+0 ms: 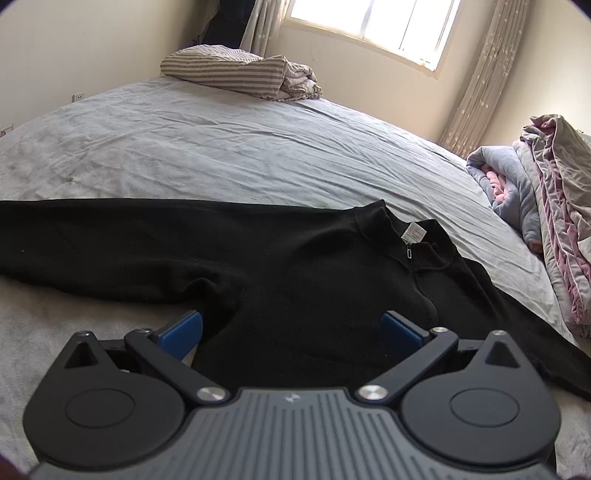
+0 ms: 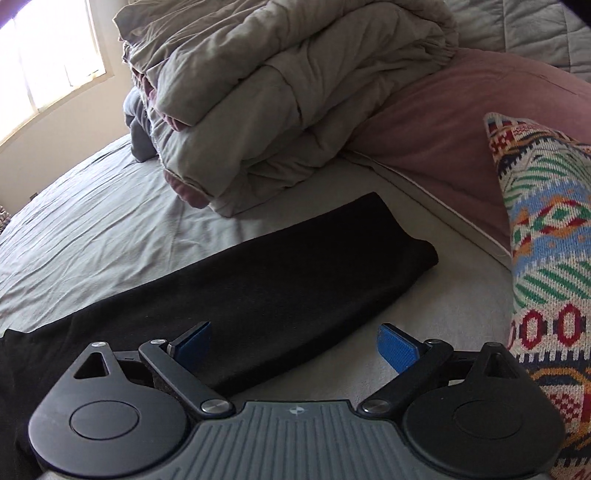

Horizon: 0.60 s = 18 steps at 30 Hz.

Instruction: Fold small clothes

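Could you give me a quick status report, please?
Both grippers, left and right, open, empty. Black top spread flat, unfolded. Nothing in the way.

— What is recorded on the bed besides the work item?
— A grey bedsheet (image 1: 229,147), creased, is noted. A striped pillow (image 1: 218,70) with a bundled cloth just beside it is seen at the far edge, under a bright window (image 1: 373,22). A patterned curtain (image 1: 480,85) is hung beside that window.
— And on the other side?
— A folded beige quilt (image 2: 266,103) is stacked on the sheet, against a mauve pillow (image 2: 443,129). A multicoloured knitted cushion (image 2: 546,236) is found nearest the lens. A wall socket (image 1: 78,96) is noted.
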### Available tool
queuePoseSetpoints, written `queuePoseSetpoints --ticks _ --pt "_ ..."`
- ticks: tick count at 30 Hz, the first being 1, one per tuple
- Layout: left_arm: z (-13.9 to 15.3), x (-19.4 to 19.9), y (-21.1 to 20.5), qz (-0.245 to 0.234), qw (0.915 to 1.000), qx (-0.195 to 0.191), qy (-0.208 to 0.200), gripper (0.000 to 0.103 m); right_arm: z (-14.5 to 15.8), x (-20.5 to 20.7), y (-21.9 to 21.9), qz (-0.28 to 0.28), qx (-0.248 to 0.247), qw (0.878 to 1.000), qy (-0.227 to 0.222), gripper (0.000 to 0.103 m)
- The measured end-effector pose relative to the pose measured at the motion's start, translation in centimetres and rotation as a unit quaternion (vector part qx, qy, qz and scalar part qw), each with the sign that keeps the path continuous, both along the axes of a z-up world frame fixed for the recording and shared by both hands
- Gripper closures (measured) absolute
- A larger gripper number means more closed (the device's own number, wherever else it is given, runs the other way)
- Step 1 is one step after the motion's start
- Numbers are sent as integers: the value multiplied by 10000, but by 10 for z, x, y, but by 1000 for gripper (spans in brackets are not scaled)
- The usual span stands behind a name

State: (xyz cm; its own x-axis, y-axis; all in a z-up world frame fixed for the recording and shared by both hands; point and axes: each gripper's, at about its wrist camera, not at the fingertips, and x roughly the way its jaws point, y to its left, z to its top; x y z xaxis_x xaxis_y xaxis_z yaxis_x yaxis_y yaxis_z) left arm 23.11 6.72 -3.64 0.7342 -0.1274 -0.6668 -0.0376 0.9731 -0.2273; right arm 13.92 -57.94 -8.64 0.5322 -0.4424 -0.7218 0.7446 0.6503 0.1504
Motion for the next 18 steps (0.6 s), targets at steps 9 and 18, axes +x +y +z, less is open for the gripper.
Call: queuePoseSetpoints --ticks 9,18 --pt "-24 12 12 183 9994 -10 279 1 -31 19 -15 -812 -468 9955 -123 30" --pt "-30 15 16 100 9994 -197 269 1 1 35 0 -650 -933 9934 -151 91"
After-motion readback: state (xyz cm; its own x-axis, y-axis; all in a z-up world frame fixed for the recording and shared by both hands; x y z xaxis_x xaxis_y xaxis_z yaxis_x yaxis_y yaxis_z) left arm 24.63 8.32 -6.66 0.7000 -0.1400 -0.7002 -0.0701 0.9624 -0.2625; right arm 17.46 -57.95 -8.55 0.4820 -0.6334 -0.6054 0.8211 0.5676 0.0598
